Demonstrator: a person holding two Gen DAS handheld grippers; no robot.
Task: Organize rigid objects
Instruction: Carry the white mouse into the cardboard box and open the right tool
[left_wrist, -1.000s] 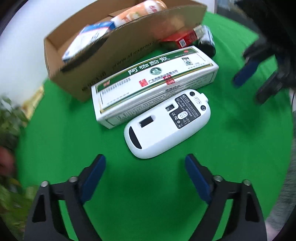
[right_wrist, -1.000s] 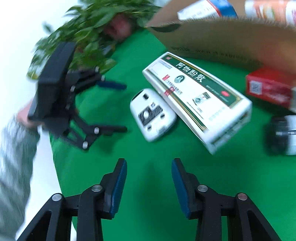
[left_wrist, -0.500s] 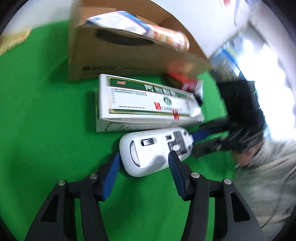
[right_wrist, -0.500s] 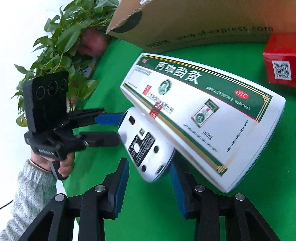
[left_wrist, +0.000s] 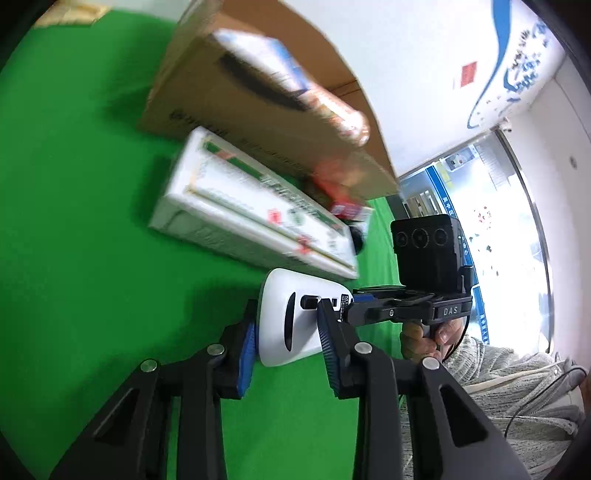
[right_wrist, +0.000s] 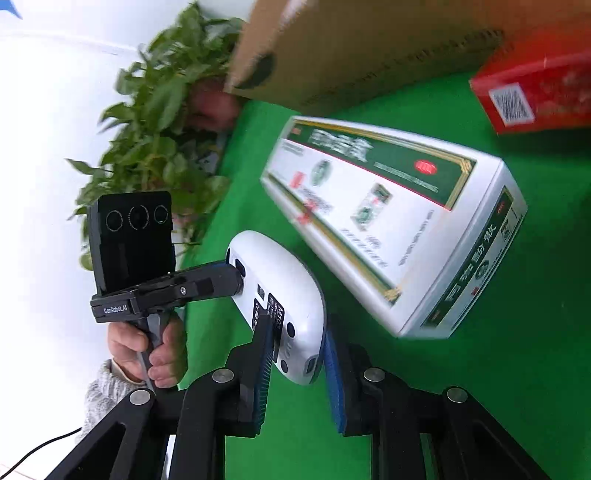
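A white computer mouse (left_wrist: 295, 317), underside showing, is held between both grippers above the green cloth. My left gripper (left_wrist: 286, 343) is shut on one end of it. My right gripper (right_wrist: 297, 363) is shut on the other end of the mouse (right_wrist: 280, 295). The long white and green medicine box (left_wrist: 243, 218) lies just beyond it on the cloth; it also shows in the right wrist view (right_wrist: 399, 221). The cardboard box (left_wrist: 258, 110) with packets inside stands behind.
A red box (right_wrist: 535, 96) lies by the cardboard box (right_wrist: 369, 48). A leafy plant (right_wrist: 155, 122) stands at the table edge. The green tablecloth (left_wrist: 74, 221) covers the round table. A dark jar (left_wrist: 356, 236) sits behind the medicine box.
Both grippers have closed on the mouse from opposite ends and tilted it up off the cloth. Half a second ago their fingers stood around it without gripping.
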